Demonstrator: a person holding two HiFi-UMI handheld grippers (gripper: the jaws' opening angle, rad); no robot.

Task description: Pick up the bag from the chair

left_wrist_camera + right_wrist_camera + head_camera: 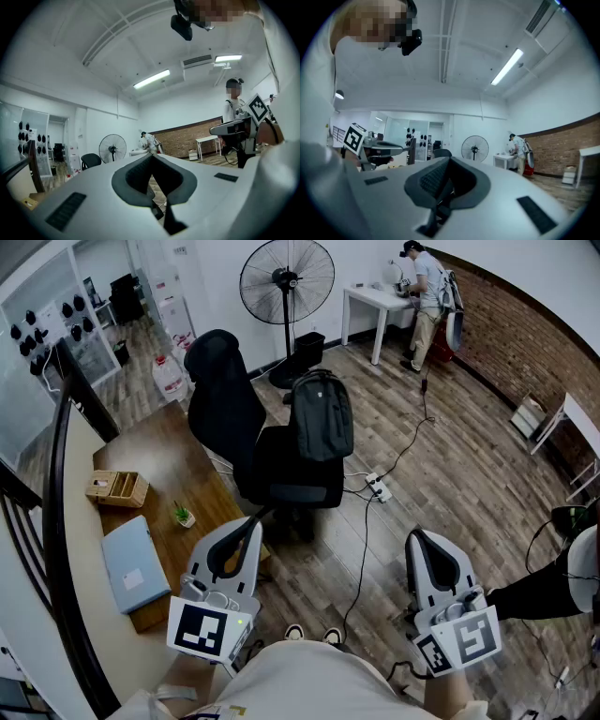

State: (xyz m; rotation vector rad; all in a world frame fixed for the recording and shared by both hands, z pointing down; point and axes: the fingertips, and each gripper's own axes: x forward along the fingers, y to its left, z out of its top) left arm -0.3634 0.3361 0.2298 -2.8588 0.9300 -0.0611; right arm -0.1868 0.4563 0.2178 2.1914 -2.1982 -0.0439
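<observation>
A dark grey backpack (322,415) stands upright on the seat of a black office chair (288,468) in the middle of the head view. My left gripper (251,521) is held near my body, short of the chair and to its left, shut and empty. My right gripper (414,538) sits further right over the wood floor, also shut with nothing in it. In the left gripper view the left gripper (151,157) has its jaws meeting, aimed level across the room. In the right gripper view the right gripper (449,160) has its jaws together the same way. Neither gripper view shows the backpack.
A second black chair (220,390) stands behind the first. A wooden desk (155,474) at the left carries a grey laptop (134,563), a small plant (183,515) and a wooden box (117,487). A floor fan (286,282), a power strip (379,487) with cables, and a person (427,287) at a white table are beyond.
</observation>
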